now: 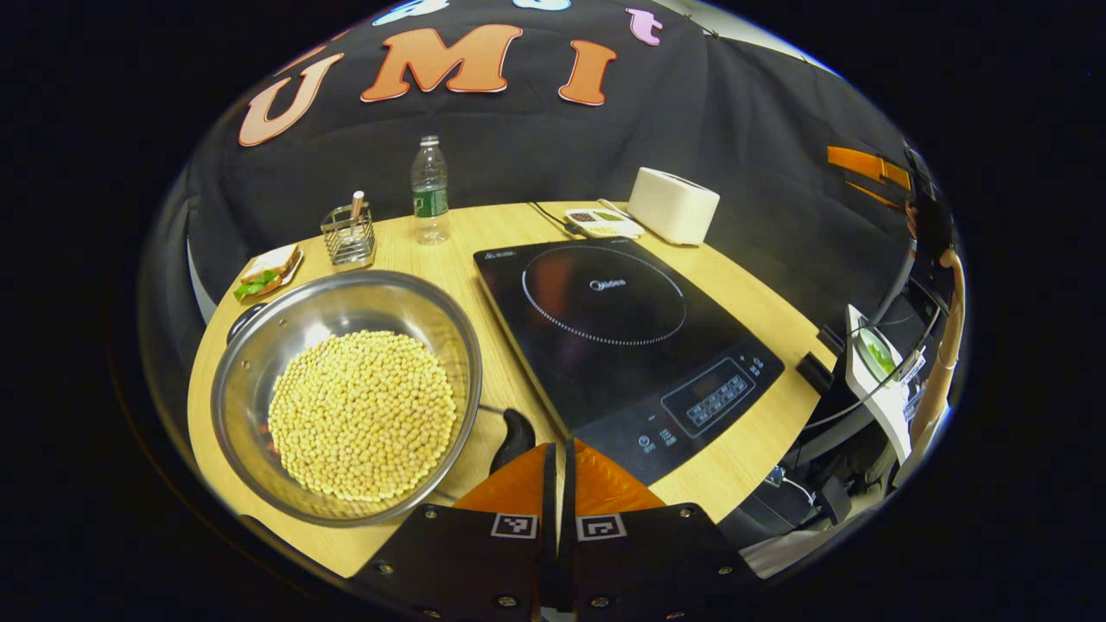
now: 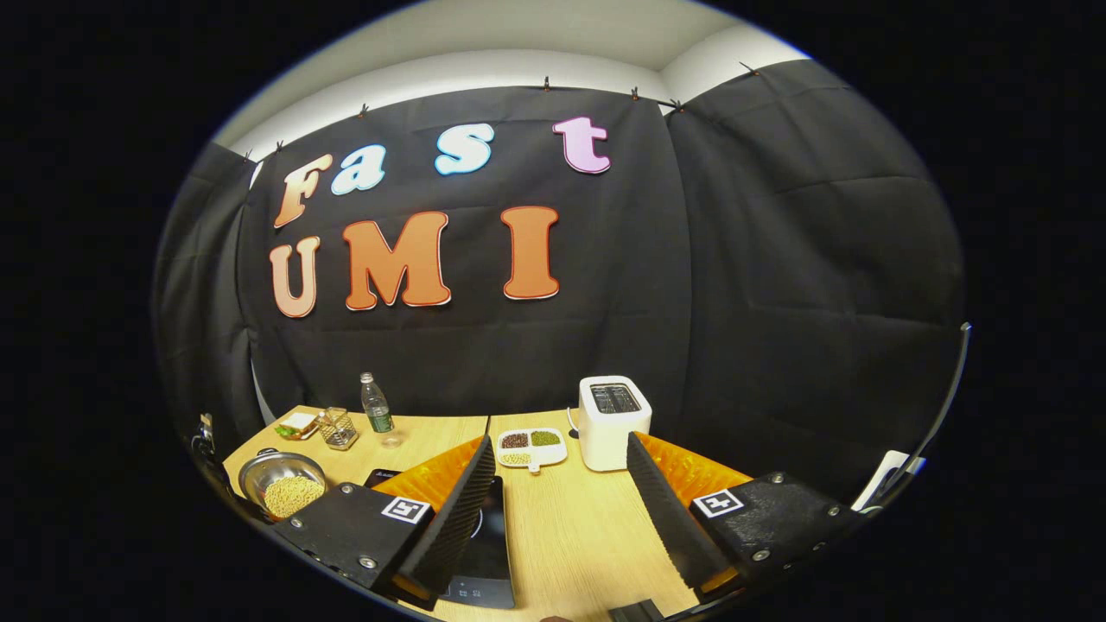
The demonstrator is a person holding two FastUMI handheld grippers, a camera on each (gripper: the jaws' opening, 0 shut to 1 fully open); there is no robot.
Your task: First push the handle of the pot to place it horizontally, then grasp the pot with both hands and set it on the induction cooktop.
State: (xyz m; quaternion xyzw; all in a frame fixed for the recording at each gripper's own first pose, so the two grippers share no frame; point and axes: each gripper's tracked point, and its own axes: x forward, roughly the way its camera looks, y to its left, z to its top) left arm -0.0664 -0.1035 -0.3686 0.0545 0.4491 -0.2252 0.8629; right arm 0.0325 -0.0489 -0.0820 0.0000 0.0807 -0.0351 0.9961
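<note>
A steel pot (image 1: 346, 302) full of yellow beans stands on the left of the wooden table (image 1: 743, 458). Its black handle (image 1: 516, 436) sticks out toward me at the near right of the rim. A second small handle (image 1: 244, 318) shows at the far left. My left gripper (image 1: 560, 449) is shut with nothing between its fingers, and its tips sit just right of the black handle. The black induction cooktop (image 1: 622, 345) lies right of the pot. In the right gripper view my right gripper (image 2: 560, 441) stands open and raised over the cooktop (image 2: 488, 553), far from the pot (image 2: 259, 471).
At the back of the table stand a water bottle (image 1: 429, 190), a wire holder (image 1: 348, 235), a sandwich on a plate (image 1: 270, 272), a divided dish (image 1: 603, 223) and a white toaster (image 1: 672, 206). A white object (image 1: 873, 371) and cables lie past the table's right edge.
</note>
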